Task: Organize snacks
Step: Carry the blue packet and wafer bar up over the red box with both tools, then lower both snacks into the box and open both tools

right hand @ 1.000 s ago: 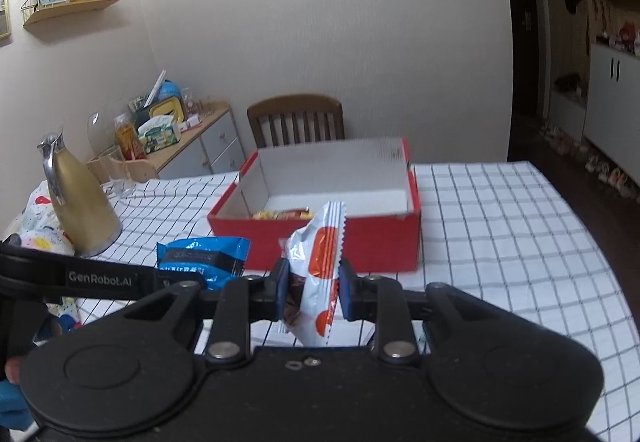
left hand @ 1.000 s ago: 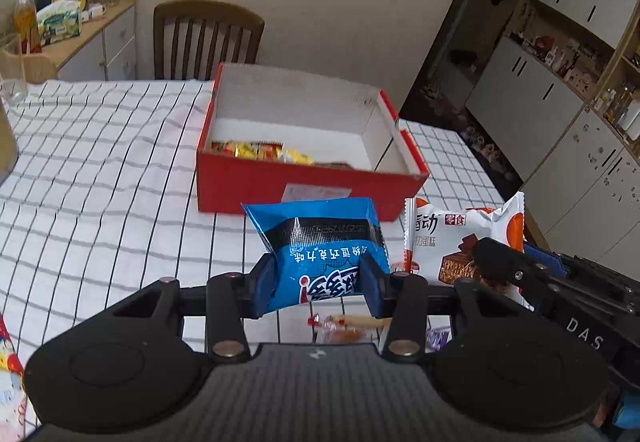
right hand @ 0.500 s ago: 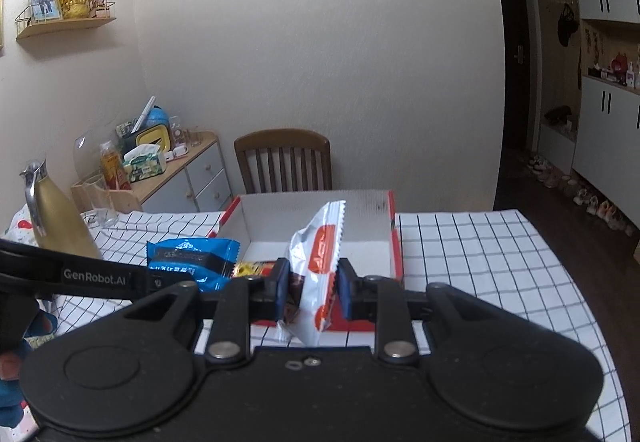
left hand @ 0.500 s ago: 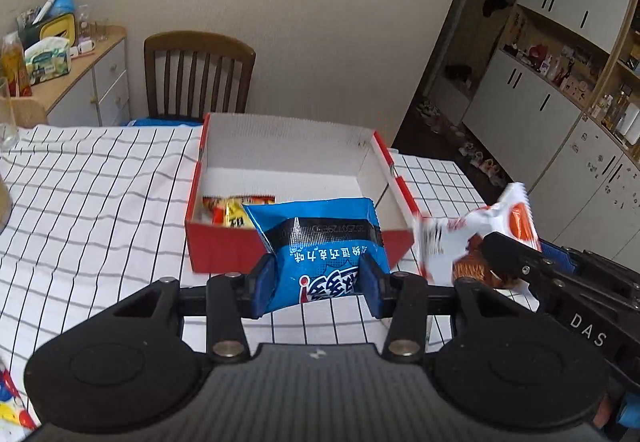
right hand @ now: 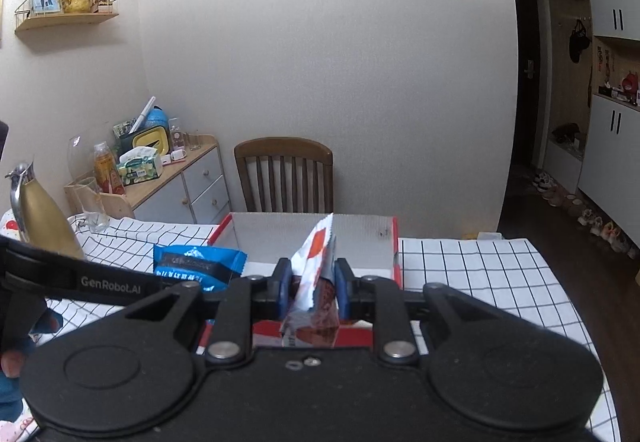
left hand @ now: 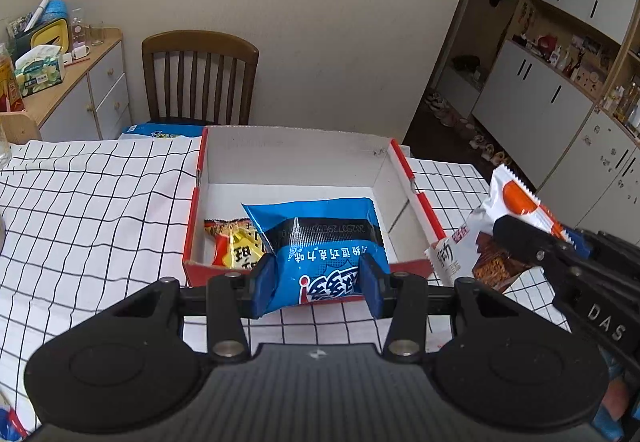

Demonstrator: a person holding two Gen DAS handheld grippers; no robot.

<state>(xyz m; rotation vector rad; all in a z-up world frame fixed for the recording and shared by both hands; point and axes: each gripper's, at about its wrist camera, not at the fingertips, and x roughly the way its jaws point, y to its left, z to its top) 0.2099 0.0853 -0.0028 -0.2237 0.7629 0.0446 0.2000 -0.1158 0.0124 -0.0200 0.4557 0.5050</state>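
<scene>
nearest me, my left tool (left hand: 318,284) is clamped part-way closed on the blue packet (left hand: 320,242), and my right tool (right hand: 310,284) is pinched nearly shut on the white and orange packet (right hand: 316,274). both packets hang at the near edge of the red box (left hand: 416,198) on the checked worktop (left hand: 100,210), the blue one over its inside, the white one nearer the right-hand wall.

i think the main risk is release: both wrappers are slick, puffy foil with crimped ends, and i only grip a narrow strip, so one could slide out early and land on the cloth. the white packet could also catch the cardboard rim and tip outside.

inside, a crinkly yellow and red packet (left hand: 234,244) lies against the left wall; dropping blue on it may leave a heap. the box walls look thin and white-lined.
</scene>
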